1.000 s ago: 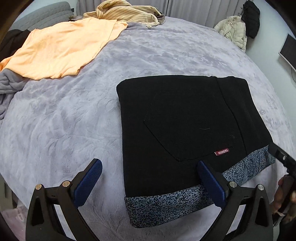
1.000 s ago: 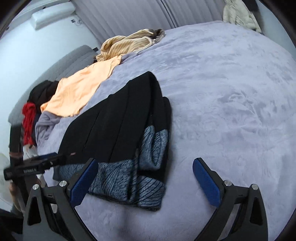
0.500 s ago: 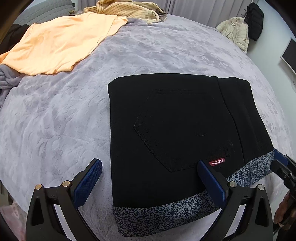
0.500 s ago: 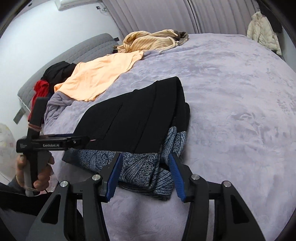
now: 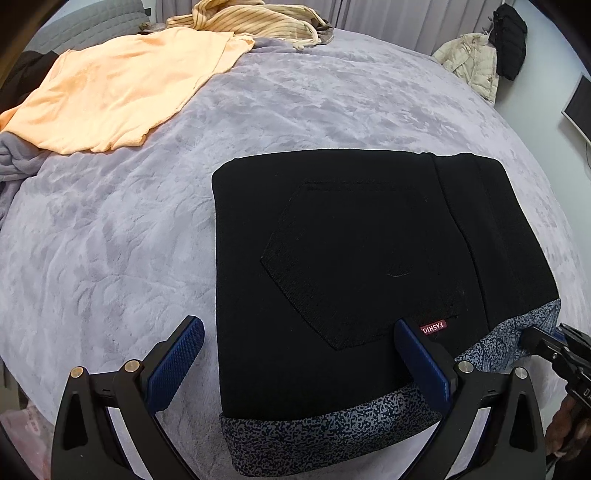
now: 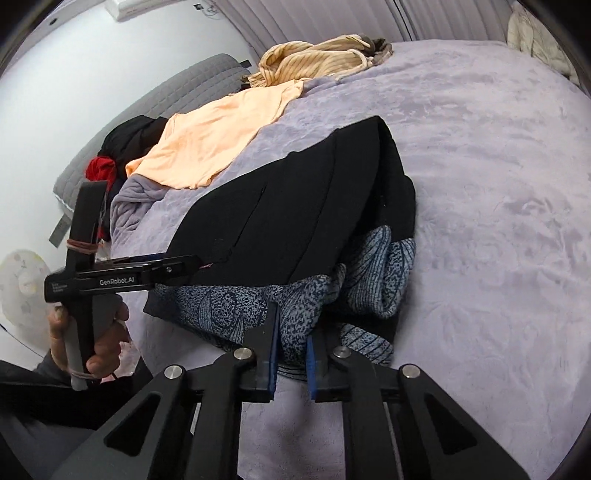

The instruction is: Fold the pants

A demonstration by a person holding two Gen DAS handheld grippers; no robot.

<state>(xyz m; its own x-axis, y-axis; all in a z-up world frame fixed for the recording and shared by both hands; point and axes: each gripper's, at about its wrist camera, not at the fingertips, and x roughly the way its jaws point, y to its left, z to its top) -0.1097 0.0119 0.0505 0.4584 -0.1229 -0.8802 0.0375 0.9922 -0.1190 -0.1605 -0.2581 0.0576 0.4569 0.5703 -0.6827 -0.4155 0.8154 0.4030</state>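
Black pants (image 5: 354, 266), folded into a squarish block, fill the centre of the left wrist view on the lilac bedspread (image 5: 110, 240), their speckled blue lining showing along the lower edge. The left gripper (image 5: 295, 365) hangs spread wide and holding nothing, one finger off the cloth at lower left, the other over the pocket near the red label (image 5: 434, 327). In the right wrist view the right gripper (image 6: 290, 354) is pinched onto the bunched blue lining at the lower centre of the frame, right at the near corner of the pants (image 6: 295, 221). Half a second ago those fingers stood apart around that bunch; now they have closed on it, while the left one has barely shifted. The block's long side runs from the left gripper across to the right one, so the right hand, already gripping the corner, looks nearer to lead the next tuck or lift. An orange shirt (image 5: 122, 88) and a striped top (image 5: 255, 18) lie well apart, upper left.
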